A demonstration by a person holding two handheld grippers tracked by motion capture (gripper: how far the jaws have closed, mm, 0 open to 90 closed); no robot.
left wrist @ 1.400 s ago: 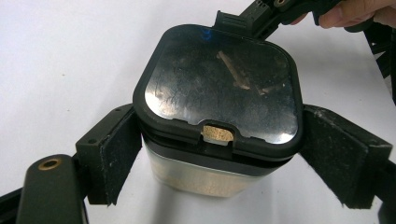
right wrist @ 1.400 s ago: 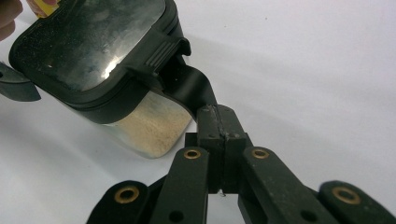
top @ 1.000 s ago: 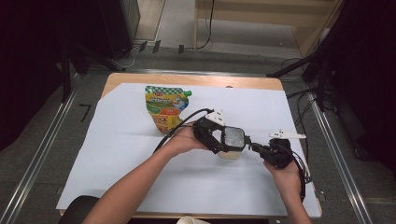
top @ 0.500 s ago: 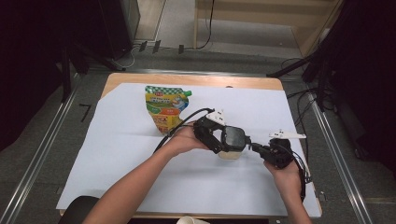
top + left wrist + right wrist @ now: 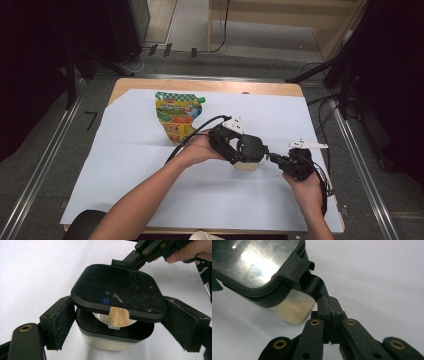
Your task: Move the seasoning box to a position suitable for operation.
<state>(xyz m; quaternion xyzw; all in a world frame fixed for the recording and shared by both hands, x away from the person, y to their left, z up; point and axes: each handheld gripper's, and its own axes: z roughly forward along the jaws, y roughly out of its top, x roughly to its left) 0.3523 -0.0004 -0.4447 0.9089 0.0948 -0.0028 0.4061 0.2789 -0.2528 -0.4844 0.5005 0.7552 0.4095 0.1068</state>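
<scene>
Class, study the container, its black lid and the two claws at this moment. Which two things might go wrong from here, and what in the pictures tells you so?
1. The right claw pinches just a thin tab on the lid; it may slip off and the lid snap shut.
2. The left claw brackets the container, but its pads look barely pressed; levering the lid could tip it and spill the tan powder onto the white sheet.

Matt black plastic lid (image 5: 117,293), dusted with pale powder (glossy and reflective from the other side); clear smooth plastic container (image 5: 110,340); rough, gritty padding on left gripper (image 5: 117,335) jaws; glossy printed pouch (image 5: 176,116); matt white paper sheet (image 5: 125,165).
</scene>
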